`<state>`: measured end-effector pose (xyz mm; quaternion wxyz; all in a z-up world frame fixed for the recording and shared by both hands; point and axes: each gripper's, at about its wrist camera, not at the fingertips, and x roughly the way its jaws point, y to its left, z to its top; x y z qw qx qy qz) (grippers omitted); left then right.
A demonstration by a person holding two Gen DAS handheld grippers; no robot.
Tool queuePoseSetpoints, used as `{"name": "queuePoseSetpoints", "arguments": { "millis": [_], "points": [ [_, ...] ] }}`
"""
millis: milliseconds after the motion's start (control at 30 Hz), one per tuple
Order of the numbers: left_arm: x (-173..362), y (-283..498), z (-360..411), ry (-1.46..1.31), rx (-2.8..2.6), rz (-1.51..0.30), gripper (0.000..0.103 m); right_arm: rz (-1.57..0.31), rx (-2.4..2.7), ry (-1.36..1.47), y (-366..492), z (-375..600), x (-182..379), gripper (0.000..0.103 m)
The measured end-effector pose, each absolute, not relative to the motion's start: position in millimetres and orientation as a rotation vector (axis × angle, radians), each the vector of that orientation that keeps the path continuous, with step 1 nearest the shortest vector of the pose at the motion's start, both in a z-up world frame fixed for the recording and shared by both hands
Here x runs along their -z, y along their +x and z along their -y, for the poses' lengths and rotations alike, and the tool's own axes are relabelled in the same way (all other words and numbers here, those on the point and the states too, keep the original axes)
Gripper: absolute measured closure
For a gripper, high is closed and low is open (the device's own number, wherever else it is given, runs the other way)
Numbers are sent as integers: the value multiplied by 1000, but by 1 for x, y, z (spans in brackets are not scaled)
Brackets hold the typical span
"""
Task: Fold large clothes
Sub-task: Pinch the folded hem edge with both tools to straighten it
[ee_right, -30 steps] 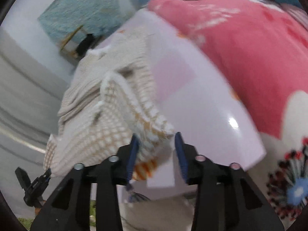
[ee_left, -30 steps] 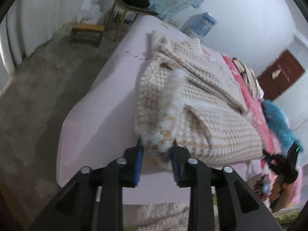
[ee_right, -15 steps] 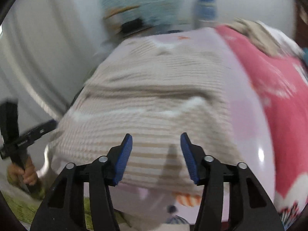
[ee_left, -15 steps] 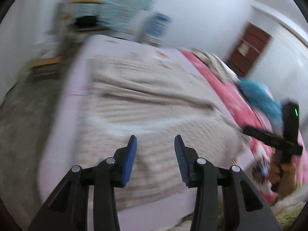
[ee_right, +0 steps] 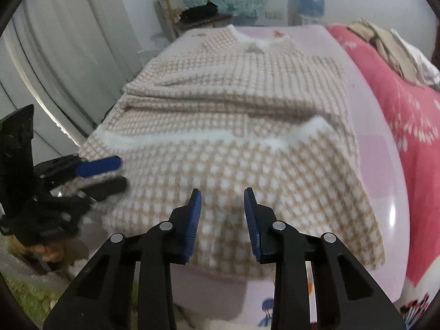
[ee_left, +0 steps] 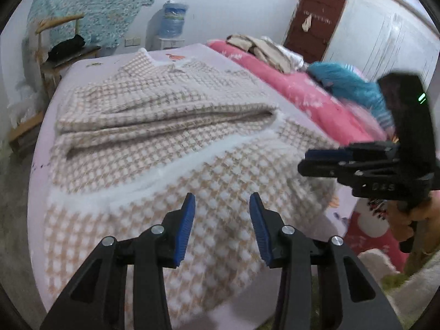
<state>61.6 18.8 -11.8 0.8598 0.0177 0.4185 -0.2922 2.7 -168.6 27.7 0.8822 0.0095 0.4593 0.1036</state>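
A beige-and-white checked knit sweater [ee_left: 170, 148] [ee_right: 247, 126] with fluffy white trim lies flat on the pale lilac bed [ee_left: 90, 68] [ee_right: 385, 165]. Its sleeves are folded across and its lower part is laid over them. My left gripper [ee_left: 222, 228] hovers open over the near part of the sweater, nothing between its pads. In the right wrist view it shows side-on at the sweater's left edge [ee_right: 107, 173]. My right gripper [ee_right: 222, 211] hangs above the near fold, jaws closing with nothing between them. It shows side-on at the right edge [ee_left: 319, 159].
A pink blanket [ee_left: 310, 96] [ee_right: 412, 115] runs along the bed's right side with a pile of clothes [ee_left: 264, 49] and a teal fluffy thing [ee_left: 349, 85]. A wooden chair [ee_right: 189, 8], a water dispenser [ee_left: 172, 24], a curtain [ee_right: 68, 55] and a brown door [ee_left: 313, 22] stand around.
Both grippers have let go of the sweater's hem corners and opened. Both have rolled upright and swung inward over the near fold. The hem now lies flat on the sweater.
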Motion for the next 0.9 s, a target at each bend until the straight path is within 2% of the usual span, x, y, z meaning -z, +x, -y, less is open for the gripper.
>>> {"name": "queuePoseSetpoints", "arguments": {
  "millis": [133, 267, 367, 600, 633, 700, 733, 800, 867, 900],
  "points": [
    [35, 83, -16, -5, 585, -928, 61, -1003, -189, 58, 17, 169, 6, 70],
    [14, 79, -27, 15, 527, -883, 61, -994, -189, 111, 14, 180, -13, 69],
    [4, 75, -45, 28, 447, -871, 61, -961, -167, 125, 13, 188, -22, 63],
    [33, 82, -71, -15, 344, -1023, 61, -1016, -176, 205, 27, 194, 0, 59],
    [35, 80, -73, -19, 340, -1019, 61, -1015, -175, 206, 28, 194, 1, 62],
    [37, 78, -71, -13, 326, -989, 65, -1005, -190, 227, 27, 194, 0, 76],
    [37, 76, -70, -7, 321, -977, 71, -1006, -229, 260, 27, 194, 1, 96],
    [38, 76, -69, -2, 321, -960, 86, -996, -223, 236, 23, 189, -1, 97],
    [35, 76, -68, -7, 339, -946, 95, -974, -205, 190, 22, 181, -5, 99],
    [32, 78, -66, 5, 336, -935, 96, -958, -199, 185, 20, 180, -9, 99]
  ]
}}
